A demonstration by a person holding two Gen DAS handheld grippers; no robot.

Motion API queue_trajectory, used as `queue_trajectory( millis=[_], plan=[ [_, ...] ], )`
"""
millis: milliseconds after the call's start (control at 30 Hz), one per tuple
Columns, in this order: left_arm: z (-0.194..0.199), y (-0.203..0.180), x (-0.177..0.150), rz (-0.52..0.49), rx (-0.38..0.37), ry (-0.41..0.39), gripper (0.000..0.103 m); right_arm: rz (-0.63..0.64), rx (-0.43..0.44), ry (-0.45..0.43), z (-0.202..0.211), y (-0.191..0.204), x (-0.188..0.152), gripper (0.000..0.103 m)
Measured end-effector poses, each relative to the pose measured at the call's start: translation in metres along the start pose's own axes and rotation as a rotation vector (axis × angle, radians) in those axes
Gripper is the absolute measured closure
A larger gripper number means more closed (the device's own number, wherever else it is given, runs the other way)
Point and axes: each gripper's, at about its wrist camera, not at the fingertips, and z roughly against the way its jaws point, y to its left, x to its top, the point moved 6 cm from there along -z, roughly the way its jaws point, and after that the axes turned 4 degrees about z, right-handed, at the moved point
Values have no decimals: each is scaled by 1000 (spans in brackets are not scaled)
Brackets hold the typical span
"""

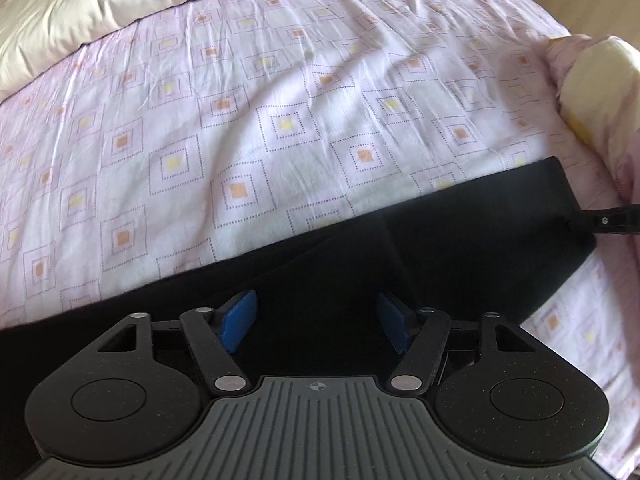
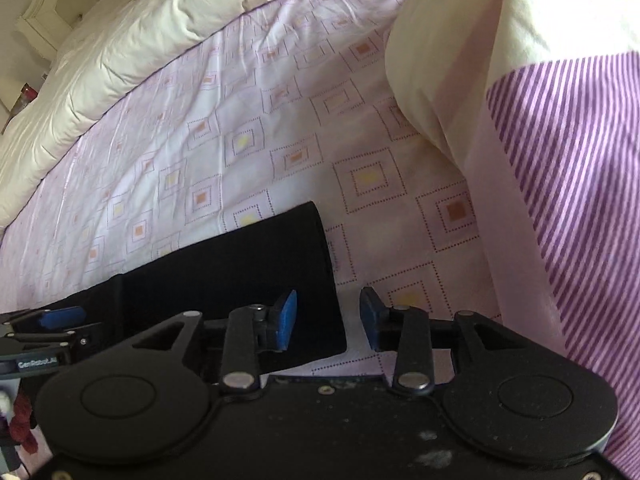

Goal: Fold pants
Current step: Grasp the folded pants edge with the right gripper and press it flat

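Black pants (image 1: 440, 240) lie flat in a long band across the near side of the bed, with the squared end at the right (image 2: 248, 256). My left gripper (image 1: 316, 320) is open, its blue pads spread just above the pants' middle. My right gripper (image 2: 328, 316) is open and straddles the pants' end edge: the left pad is over the black cloth, the right pad over the sheet. The right gripper's finger shows at the right edge of the left wrist view (image 1: 608, 220). The left gripper shows at the left edge of the right wrist view (image 2: 44, 336).
The bed has a pink sheet (image 1: 240, 120) with a square pattern. A cream duvet (image 1: 120, 8) is bunched along the far side. A cream pillow (image 2: 460, 60) and a purple striped cover (image 2: 580, 180) lie at the right, close to the pants' end.
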Motion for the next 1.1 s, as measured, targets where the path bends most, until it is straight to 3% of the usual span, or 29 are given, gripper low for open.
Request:
queue_trajectory(
  millis=[100, 167, 200, 300, 400, 500, 633, 733, 900, 1100],
  plan=[
    [-3, -2, 3, -12, 4, 6, 29, -22, 85, -20, -4, -1, 2, 59],
    [-5, -2, 5, 0, -1, 5, 25, -58, 130, -10, -6, 0, 3, 66],
    [-6, -3, 7, 4, -2, 4, 24, -71, 158, 5, -7, 2, 3, 85],
    [-3, -3, 8, 1, -16, 6, 25, -57, 145, -20, 8, 21, 4, 86],
    [20, 12, 14, 60, -46, -54, 38, -17, 156, -90, 44, 56, 10, 86],
    [59, 41, 18, 144, -49, -176, 38, 69, 196, -131, 74, 105, 12, 86],
    [90, 90, 6, 255, -21, -223, 38, 168, 301, -109, 83, 190, 3, 86],
    [104, 130, -14, 333, 24, -223, 38, 277, 338, -51, 63, 253, -19, 85],
    [115, 178, -56, 412, 79, -186, 38, 474, 278, 48, -6, 330, -68, 85],
    [126, 209, -98, 480, 91, -159, 38, 518, 151, 97, -56, 341, -101, 85]
  ],
)
